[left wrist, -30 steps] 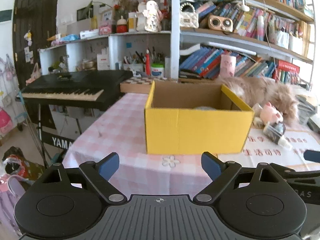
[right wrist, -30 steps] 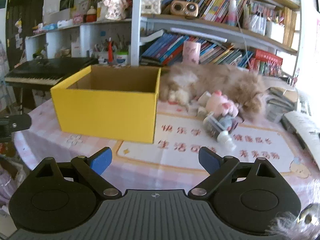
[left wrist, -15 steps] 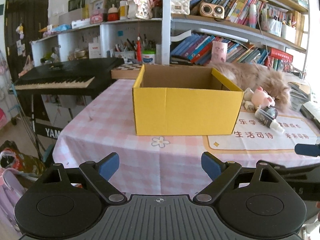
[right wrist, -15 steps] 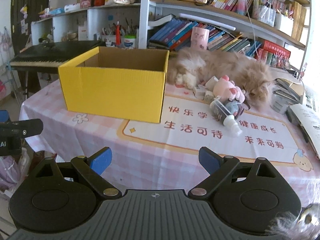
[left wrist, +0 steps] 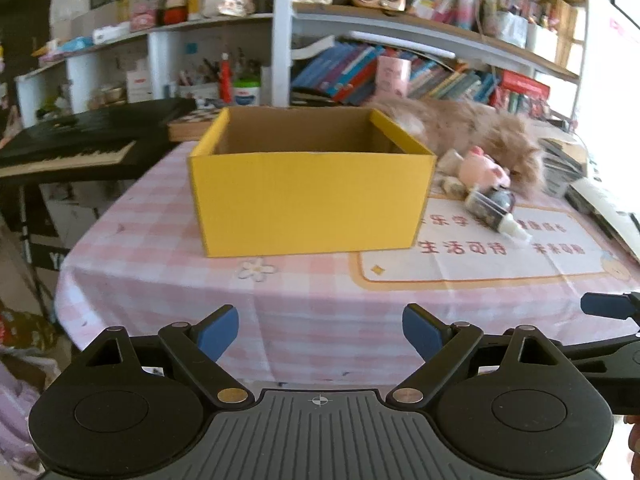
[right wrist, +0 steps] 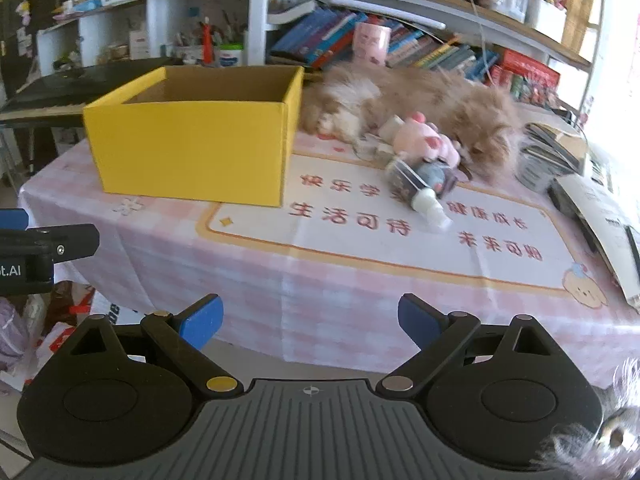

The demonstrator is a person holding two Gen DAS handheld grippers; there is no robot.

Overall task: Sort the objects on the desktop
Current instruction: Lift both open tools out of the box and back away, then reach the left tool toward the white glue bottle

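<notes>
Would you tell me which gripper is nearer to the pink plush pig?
Right. The right gripper faces the mat with the pink plush pig ahead, slightly right; the left gripper fronts the yellow box, pig far to its right.

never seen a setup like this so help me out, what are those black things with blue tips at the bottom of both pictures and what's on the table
They are two hand-held grippers, one in each of a person's hands, each carrying its own camera that looks forward along its two fingers. One picture comes from the left gripper, the other from the right gripper. The blue tips are the finger pads. Both grippers are open and hold nothing.

On the pink checked tablecloth stand a yellow box, open at the top, and beside it a pink plush toy, a small bottle lying on its side, and a fluffy cat lying behind them. Bookshelves stand behind the table.
</notes>
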